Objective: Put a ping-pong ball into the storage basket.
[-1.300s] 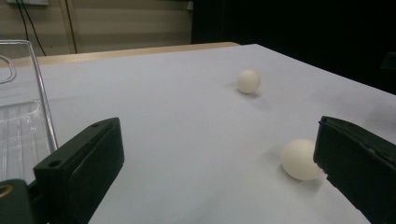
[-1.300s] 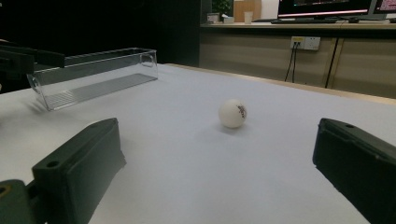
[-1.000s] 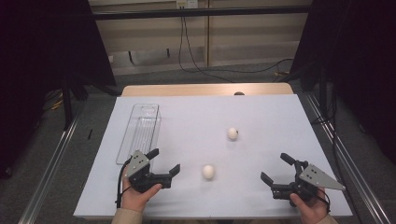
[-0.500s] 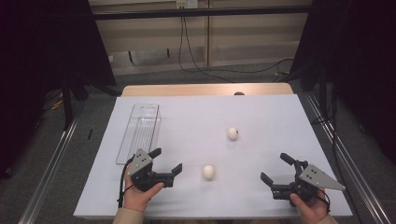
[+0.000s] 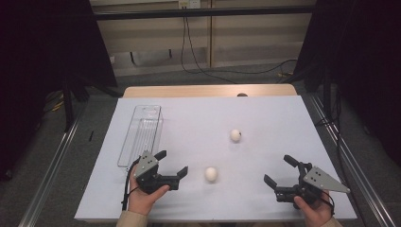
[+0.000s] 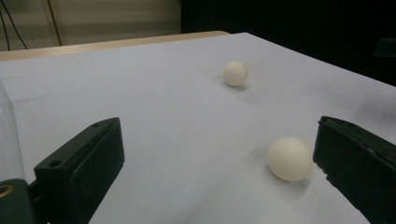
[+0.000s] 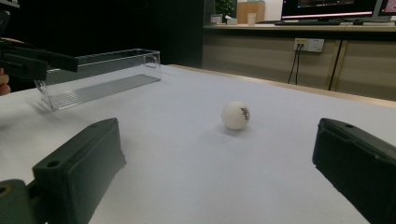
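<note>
Reaching for the near small white ball with your left gripper, jaws spread wide, you have it just beside the right jaw, untouched on the white table. Next, judge it centred, then close gently. Your right gripper rests spread too.

— How's the light? The white sheet-covered table is evenly bright from overhead, while the surroundings sink into near black.

— Shadows? Soft and short. The near cream-white round ball throws a faint smudge towards the camera in the left gripper view.

— Sharpness? The high view is slightly soft and grainy. The clear plastic rectangular tray catches mild glints along its rim.
</note>
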Available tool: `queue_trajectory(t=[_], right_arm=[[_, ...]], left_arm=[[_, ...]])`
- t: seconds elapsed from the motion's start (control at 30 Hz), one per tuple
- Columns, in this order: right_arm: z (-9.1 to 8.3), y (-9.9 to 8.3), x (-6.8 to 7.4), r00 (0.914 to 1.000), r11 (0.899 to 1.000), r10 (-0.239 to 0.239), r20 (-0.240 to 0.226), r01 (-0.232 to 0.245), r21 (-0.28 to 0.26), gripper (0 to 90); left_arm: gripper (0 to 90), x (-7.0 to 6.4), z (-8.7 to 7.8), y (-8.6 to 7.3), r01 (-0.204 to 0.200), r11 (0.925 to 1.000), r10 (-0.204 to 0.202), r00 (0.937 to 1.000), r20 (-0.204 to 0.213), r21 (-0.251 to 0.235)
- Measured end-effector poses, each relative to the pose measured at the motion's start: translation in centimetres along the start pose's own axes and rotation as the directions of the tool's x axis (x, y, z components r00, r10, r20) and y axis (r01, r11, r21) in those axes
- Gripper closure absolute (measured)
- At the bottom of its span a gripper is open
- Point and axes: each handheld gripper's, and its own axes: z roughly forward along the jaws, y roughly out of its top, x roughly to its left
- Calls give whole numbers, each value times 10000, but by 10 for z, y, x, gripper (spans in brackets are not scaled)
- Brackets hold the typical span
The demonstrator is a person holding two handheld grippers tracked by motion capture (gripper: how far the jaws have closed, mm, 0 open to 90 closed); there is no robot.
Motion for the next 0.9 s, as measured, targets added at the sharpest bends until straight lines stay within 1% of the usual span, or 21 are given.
queue_trajectory(t=[0.2,0.23,0.27,0.33,0.53,0.67,0.9], right_arm=[[1,0,1,10000,10000,-30,-9,30,18,9],[1,0,1,10000,10000,-34,-4,34,20,9],[1,0,0,10000,10000,-36,2,36,18,9],[1,0,0,10000,10000,-25,-2,25,11,9],[1,0,0,10000,10000,-7,9,7,26,9],[1,0,0,10000,10000,-8,4,8,23,9],[1,0,0,10000,10000,-53,-38,53,35,10]], left_arm=[[20,-3,4,0,11,10000,-11,10000,80,90],[20,-2,4,0,-80,9999,79,9999,76,150],[20,-3,6,0,-70,9998,67,9999,117,209],[20,-4,7,0,-50,9998,47,9999,128,213],[21,-6,10,0,-213,9994,207,9996,195,282],[21,-7,11,1,-186,9993,180,9997,179,327],[21,-9,15,1,-253,9987,240,9993,299,435]])
